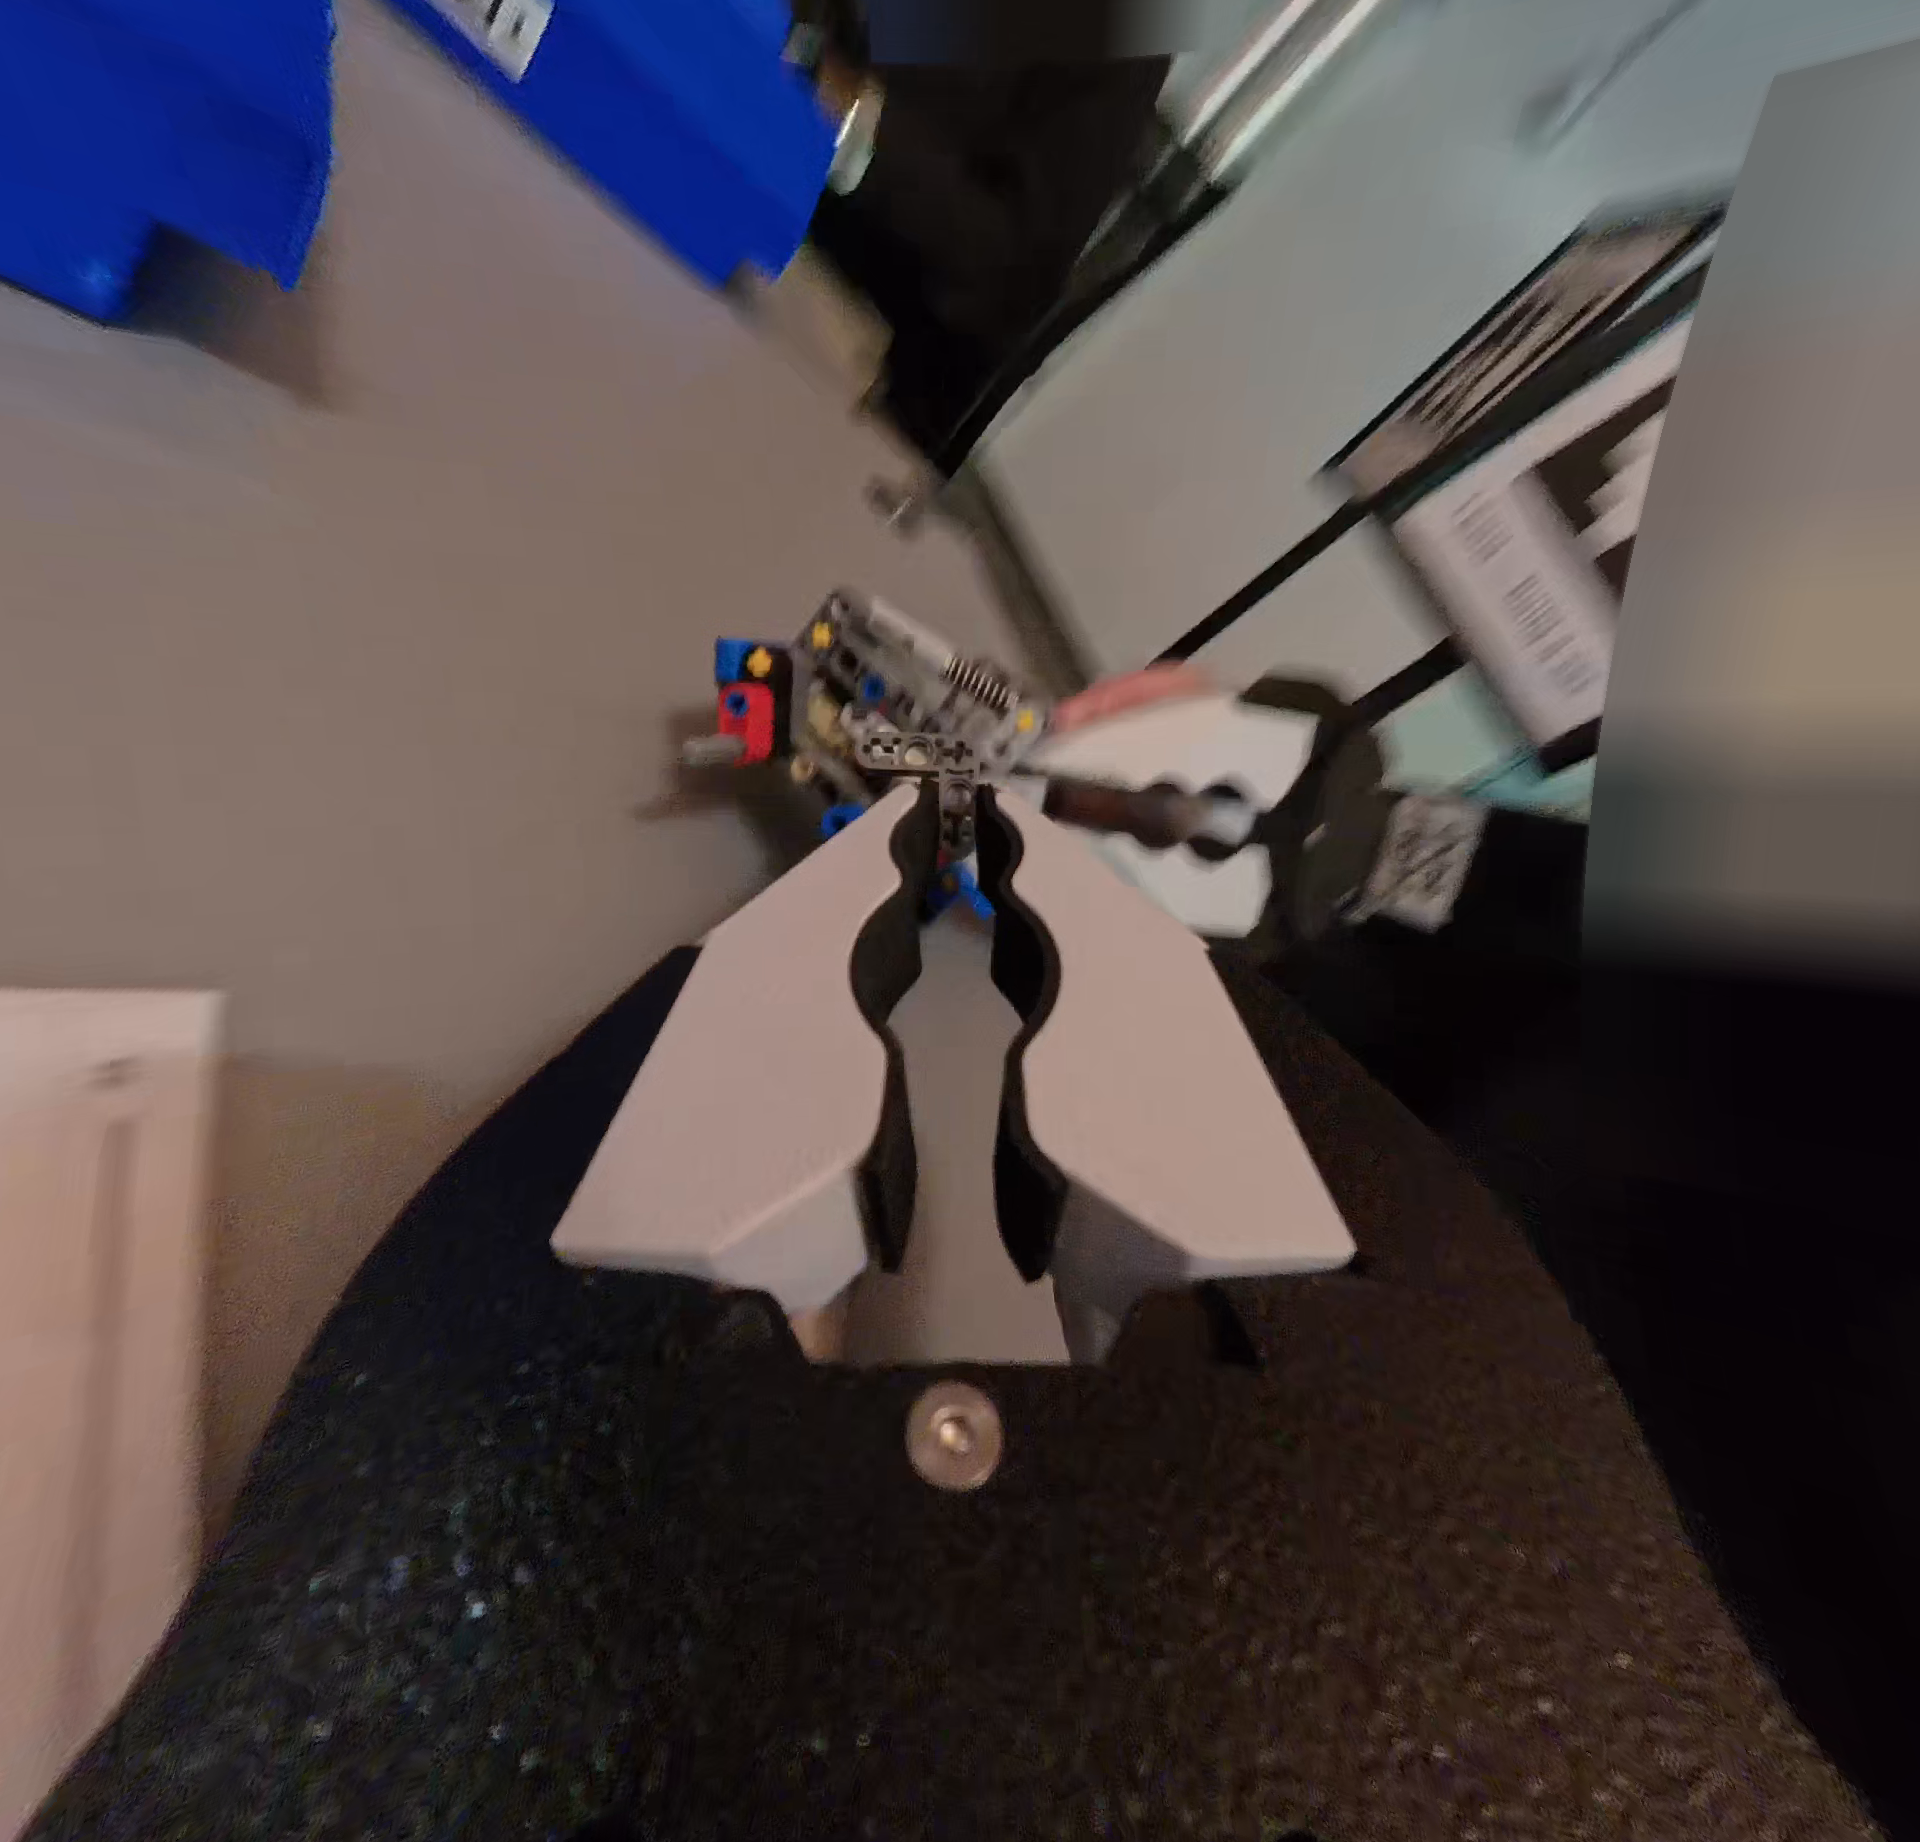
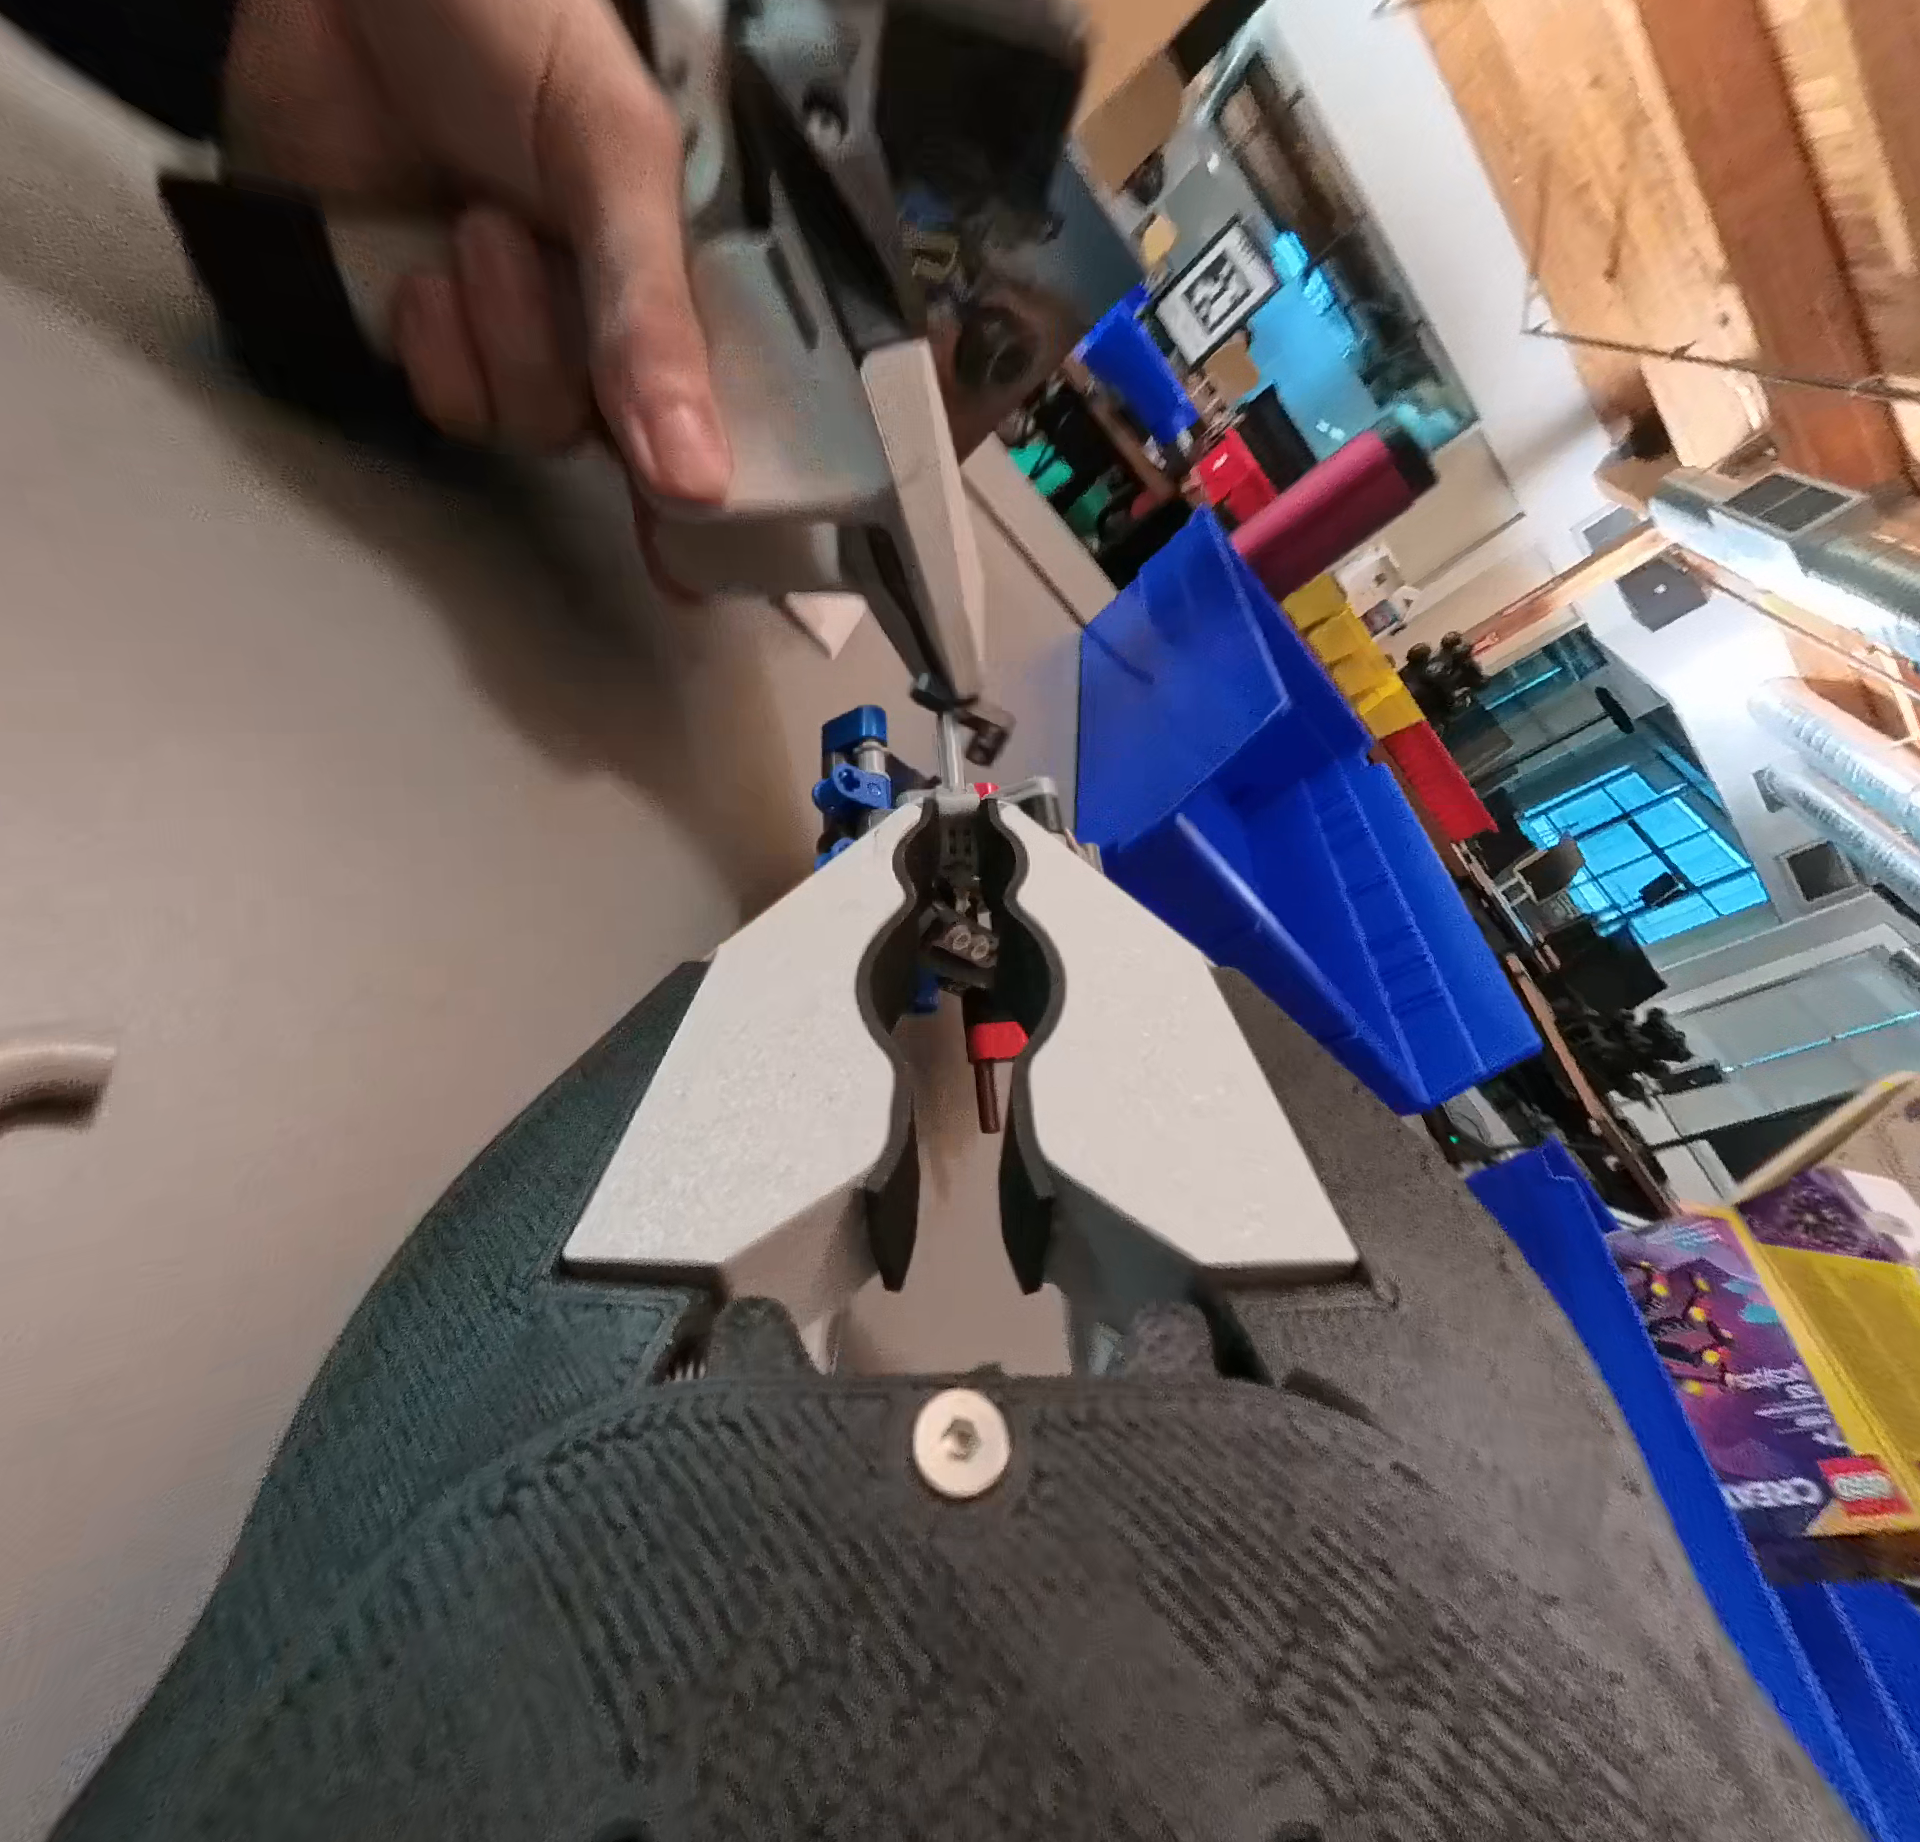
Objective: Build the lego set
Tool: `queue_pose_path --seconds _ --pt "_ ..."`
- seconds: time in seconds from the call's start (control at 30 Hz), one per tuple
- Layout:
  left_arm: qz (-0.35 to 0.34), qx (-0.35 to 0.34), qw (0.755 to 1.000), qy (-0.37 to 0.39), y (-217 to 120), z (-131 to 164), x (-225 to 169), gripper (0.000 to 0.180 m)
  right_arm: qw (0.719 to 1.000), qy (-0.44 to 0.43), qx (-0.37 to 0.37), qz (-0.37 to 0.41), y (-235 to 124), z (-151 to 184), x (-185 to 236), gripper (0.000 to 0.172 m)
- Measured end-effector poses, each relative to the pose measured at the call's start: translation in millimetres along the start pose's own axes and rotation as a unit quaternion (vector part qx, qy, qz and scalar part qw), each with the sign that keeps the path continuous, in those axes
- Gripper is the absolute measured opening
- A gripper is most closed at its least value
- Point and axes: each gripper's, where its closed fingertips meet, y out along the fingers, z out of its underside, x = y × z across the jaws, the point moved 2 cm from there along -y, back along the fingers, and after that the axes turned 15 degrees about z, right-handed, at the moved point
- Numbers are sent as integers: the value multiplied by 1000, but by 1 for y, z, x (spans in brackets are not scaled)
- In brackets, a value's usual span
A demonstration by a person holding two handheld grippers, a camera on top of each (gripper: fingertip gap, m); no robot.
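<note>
Right tongs [image 2: 953,836] clamped on brick model [image 2: 951,862], left tongs [image 1: 948,800] pinching its grey beam [image 1: 928,750], hand [image 2: 488,182] gripping handle

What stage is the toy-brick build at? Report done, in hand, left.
Done: a multicoloured toy-brick assembly with a metal spring is already built up. In hand: the left gripper pinches its grey T-shaped beam; the right gripper clamps a grey part of the same model. Left: cannot tell; blue plastic bins stand nearby.
</note>
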Motion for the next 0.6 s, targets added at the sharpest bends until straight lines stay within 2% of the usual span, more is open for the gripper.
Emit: queue_pose_path --seconds 0.07,0.17,0.23,0.27,0.43,0.6 --pt "-89 101 988 71 -11 11 9 4 999 -32 12 -11 1 4 7 5" --pt "-195 253 937 141 -29 28 19 4 998 -57 26 -26 2 9 14 4" --pt "-228 324 906 150 -34 40 22 4 997 -65 28 -36 3 11 18 5" --pt "-243 347 893 154 -36 44 24 4 997 -68 28 -35 3 11 18 5" --pt "-273 391 861 178 -36 46 21 4 997 -66 28 -37 2 11 19 5" --pt "-292 424 841 166 -36 47 19 6 996 -67 18 -47 -1 10 21 5"
